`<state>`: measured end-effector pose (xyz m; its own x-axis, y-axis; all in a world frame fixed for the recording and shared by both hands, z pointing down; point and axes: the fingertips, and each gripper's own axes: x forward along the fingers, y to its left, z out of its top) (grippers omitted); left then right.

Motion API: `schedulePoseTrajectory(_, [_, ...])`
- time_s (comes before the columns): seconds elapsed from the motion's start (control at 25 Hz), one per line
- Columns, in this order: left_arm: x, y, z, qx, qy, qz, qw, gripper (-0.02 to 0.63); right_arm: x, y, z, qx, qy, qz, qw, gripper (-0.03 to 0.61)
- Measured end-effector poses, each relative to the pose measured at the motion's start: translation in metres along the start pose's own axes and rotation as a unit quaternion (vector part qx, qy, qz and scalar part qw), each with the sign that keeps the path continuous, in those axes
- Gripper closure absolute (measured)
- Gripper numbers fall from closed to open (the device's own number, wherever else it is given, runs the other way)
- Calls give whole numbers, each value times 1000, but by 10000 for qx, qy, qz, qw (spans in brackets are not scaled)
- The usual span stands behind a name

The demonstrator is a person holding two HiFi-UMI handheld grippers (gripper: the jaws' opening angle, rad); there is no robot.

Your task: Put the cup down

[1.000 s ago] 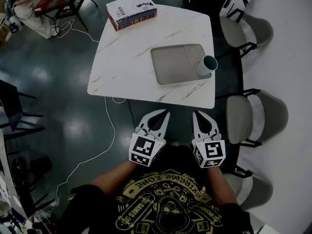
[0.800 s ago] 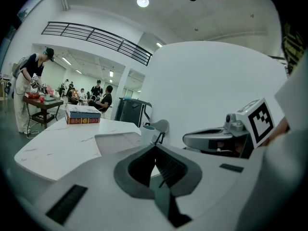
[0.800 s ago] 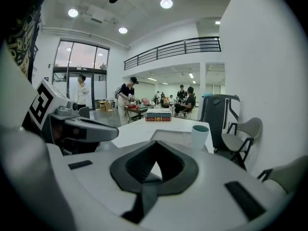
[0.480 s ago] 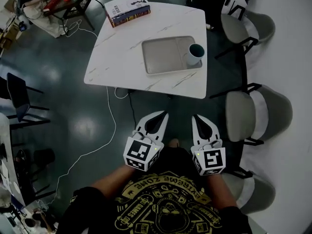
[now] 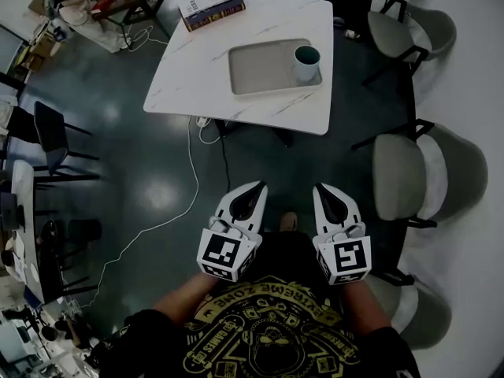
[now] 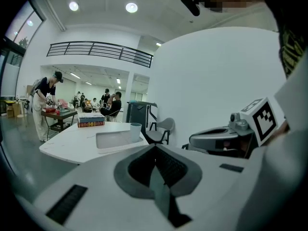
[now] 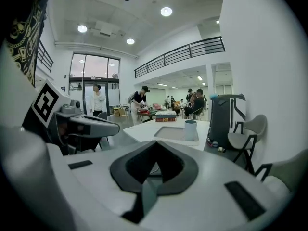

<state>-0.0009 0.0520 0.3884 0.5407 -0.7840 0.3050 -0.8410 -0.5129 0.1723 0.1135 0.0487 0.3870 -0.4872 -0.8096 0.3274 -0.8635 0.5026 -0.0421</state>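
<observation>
Dark glossy floor (image 5: 142,172) surrounds a white, faintly veined tabletop (image 5: 189,85) at the top of the head view. On it the cup (image 5: 306,63) stands upright at the right end of a shallow grey tray (image 5: 256,73), resting on the tray's floor close to its right rim. The cup is pale outside and dark teal inside; whether it holds anything cannot be told. It is the one thing in the tray, and the rest of the tray's floor is bare. A stack of books (image 5: 213,4) lies at the tabletop's far left corner, well apart from the tray.

Two grey padded chairs (image 5: 429,172) stand to the right of the tabletop, and a white cable (image 5: 193,187) trails across the floor from beneath it.

Both tongs are held low in front of the person's black printed shirt (image 5: 268,337), well apart from the tabletop and the cup. The left tongs (image 5: 258,186) are closed, jaws together with nothing between them. The right tongs (image 5: 320,188) are likewise closed and empty. They sit side by side, tips pointing toward the tabletop. In the left gripper view a person (image 6: 45,105) bends over another table far behind.
</observation>
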Motion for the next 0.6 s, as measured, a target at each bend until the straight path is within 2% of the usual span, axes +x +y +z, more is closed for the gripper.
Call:
schedulePoseTrajectory(0.16, [-10,-7,1,95,-99,183,9997,614,-15,5,-8,-67,24,107,9999,572])
schedulePoseTrajectory(0.32, [-10,-18,-2,205,-74,155,9996,614,-25,14,-16,-177,-85,322,9993,574])
schedulePoseTrajectory(0.48, [-6,-22,-2,189,-66,151,9997,614,-31,13,-18,-117,-138,325,9993,574])
schedulePoseTrajectory(0.6, [-4,-27,0,317,-46,94,9994,614,-33,11,-19,-86,-165,315,9993,574])
